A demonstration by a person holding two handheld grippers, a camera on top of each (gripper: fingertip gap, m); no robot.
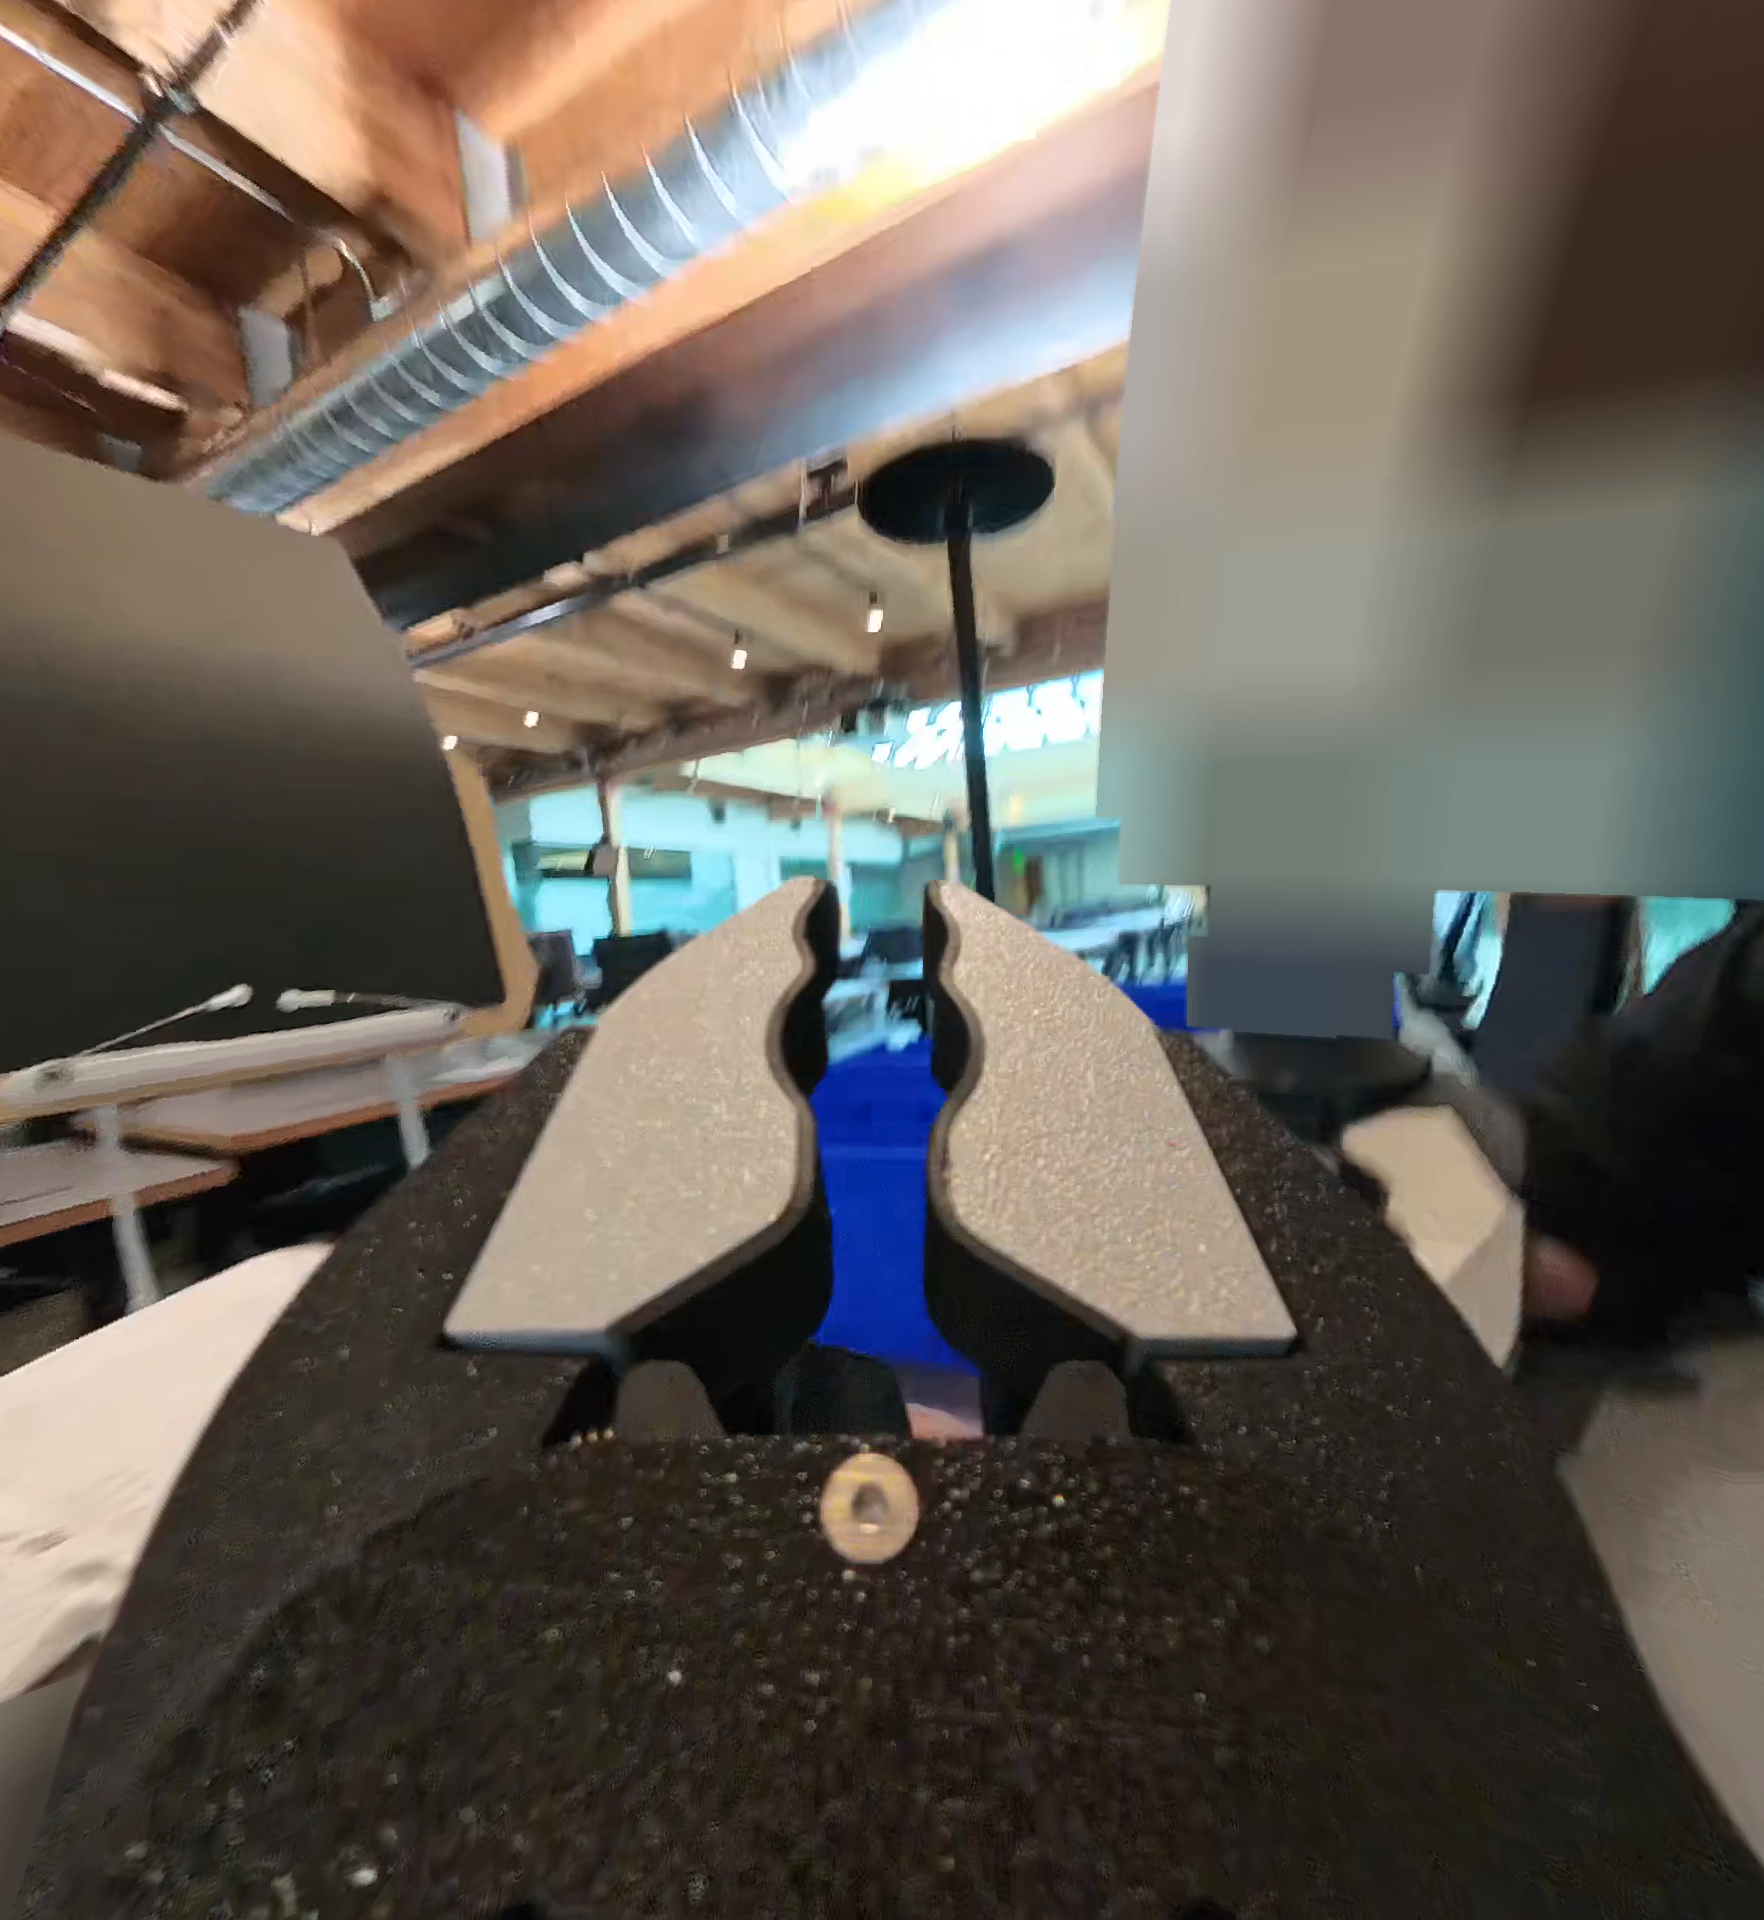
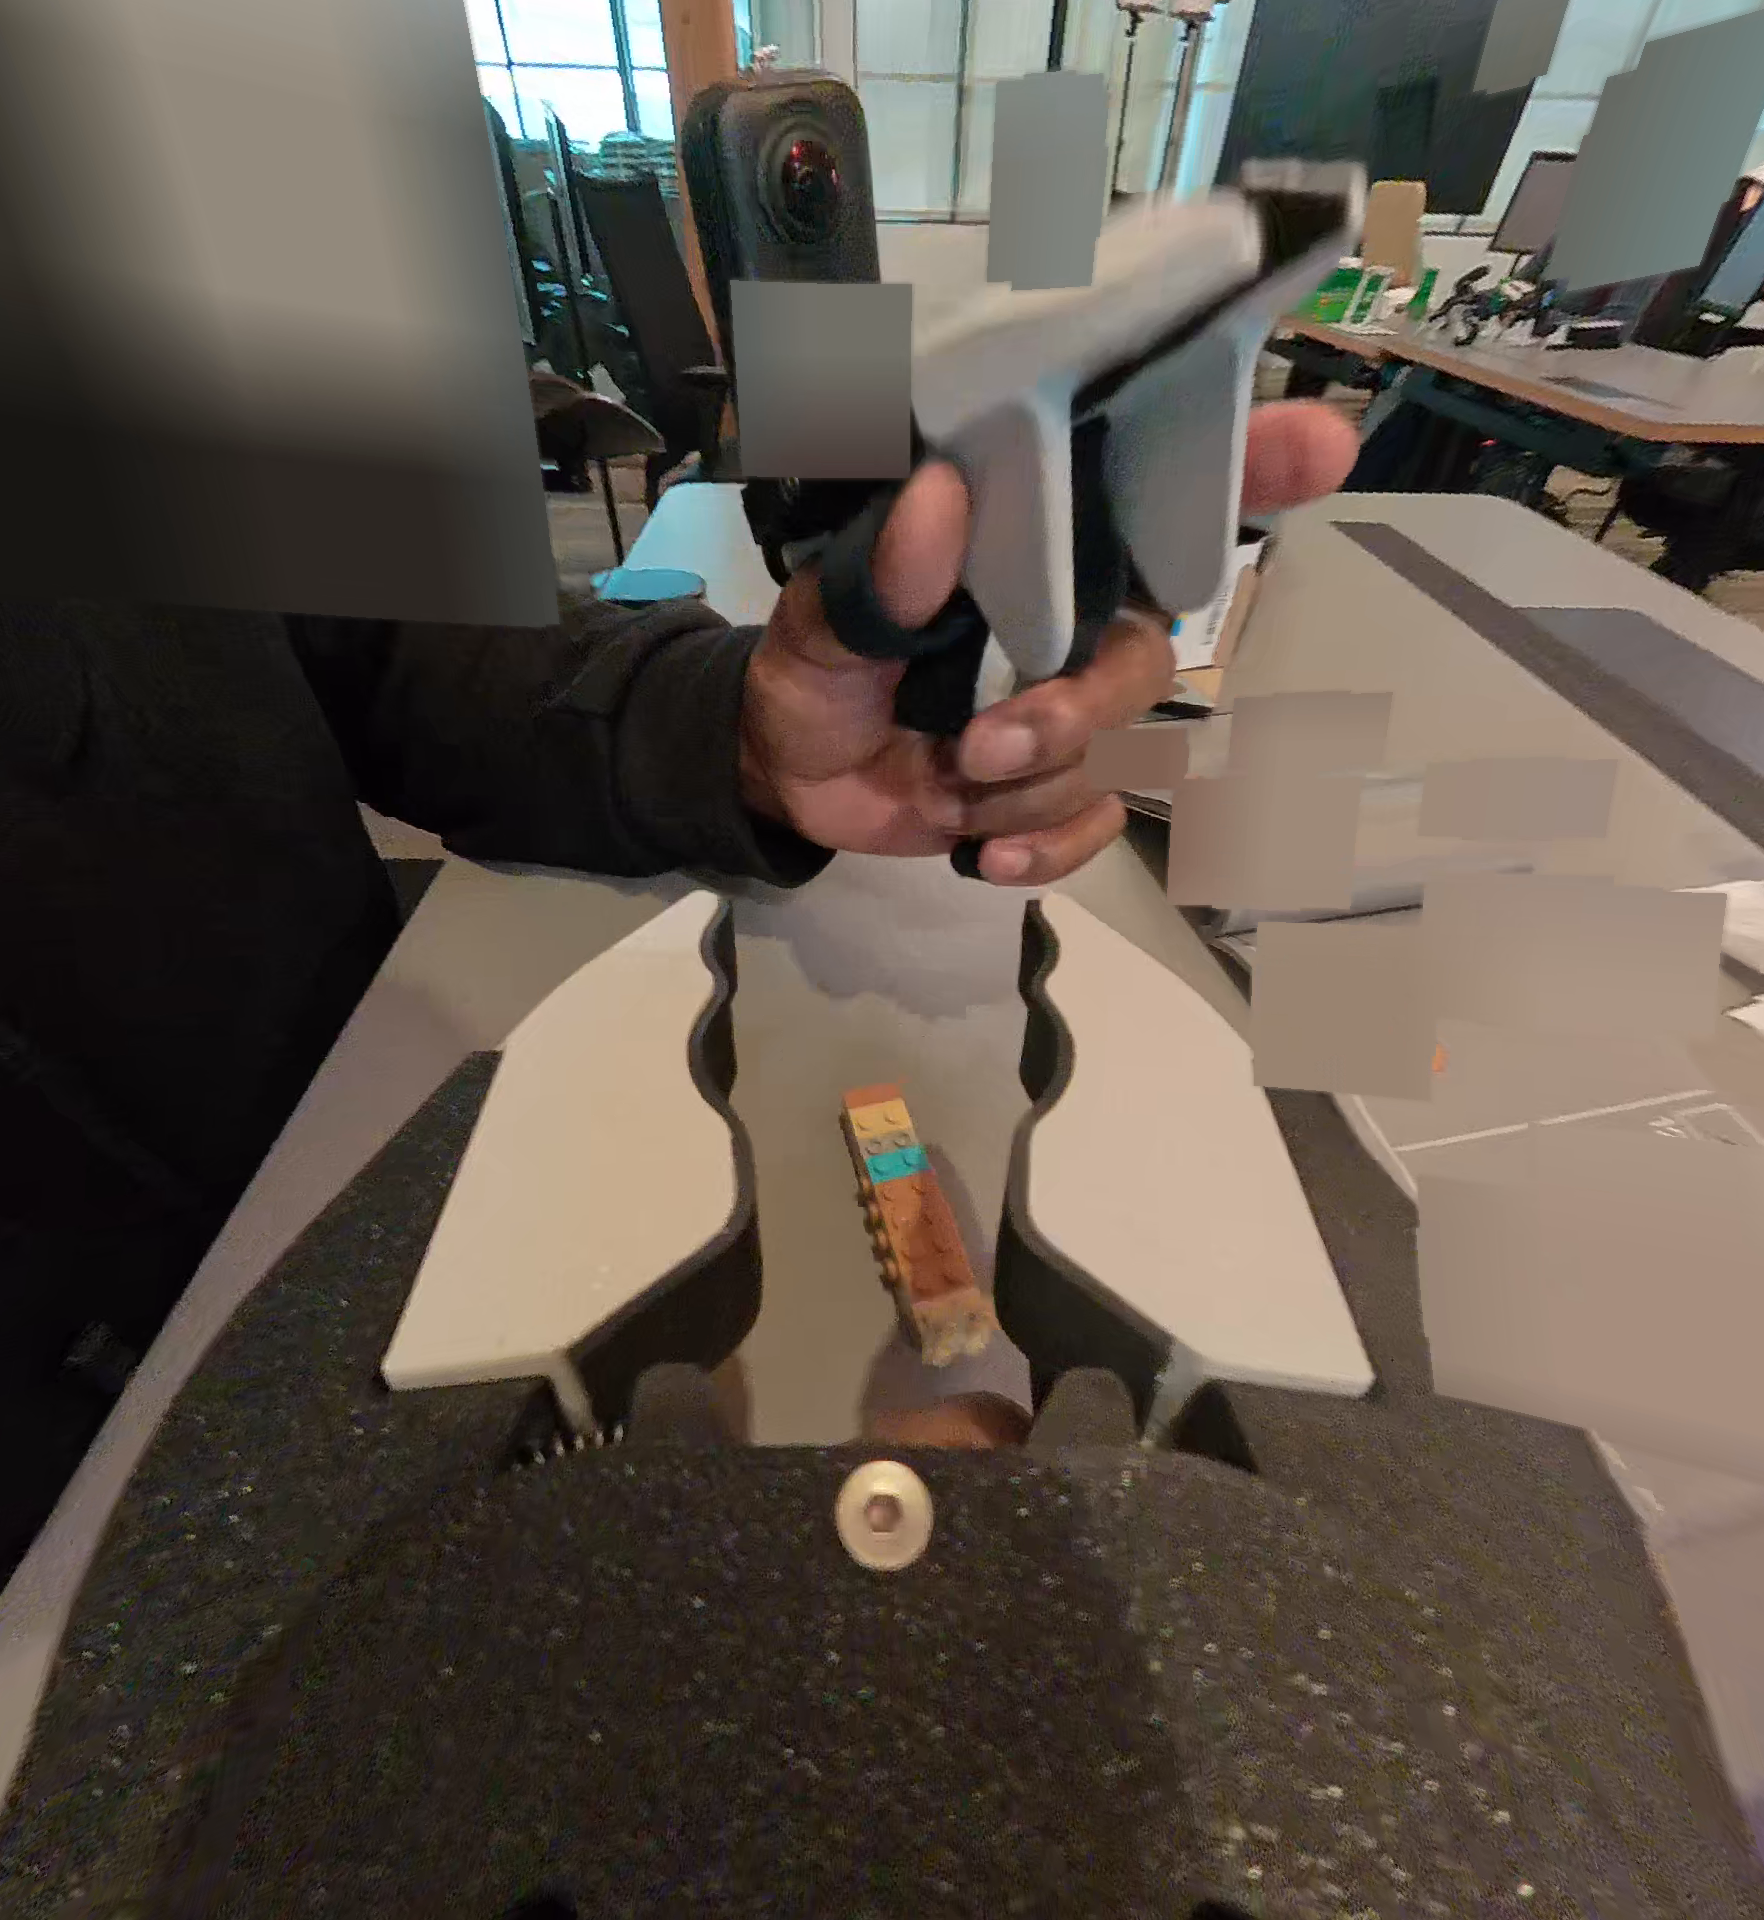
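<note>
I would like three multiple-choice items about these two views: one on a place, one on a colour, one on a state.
1. Where does the brick bar lie?
A. on the table, between the right gripper's fingers
B. in the hand
C. on the camera

2. What colour is the band across the bar?
A. red
B. teal
C. black

3. How does the right gripper stand?
A. shut on the bar
B. open, touching nothing
C. shut on a cloth

Answers:
1 A: the bar rests flat on the grey top, with each pad clear of it.
2 B: a teal piece crosses it near the far end, among tan and brown ones.
3 B: a wide gap shows between the fingers, and table is seen on both sides of the bar.
</note>
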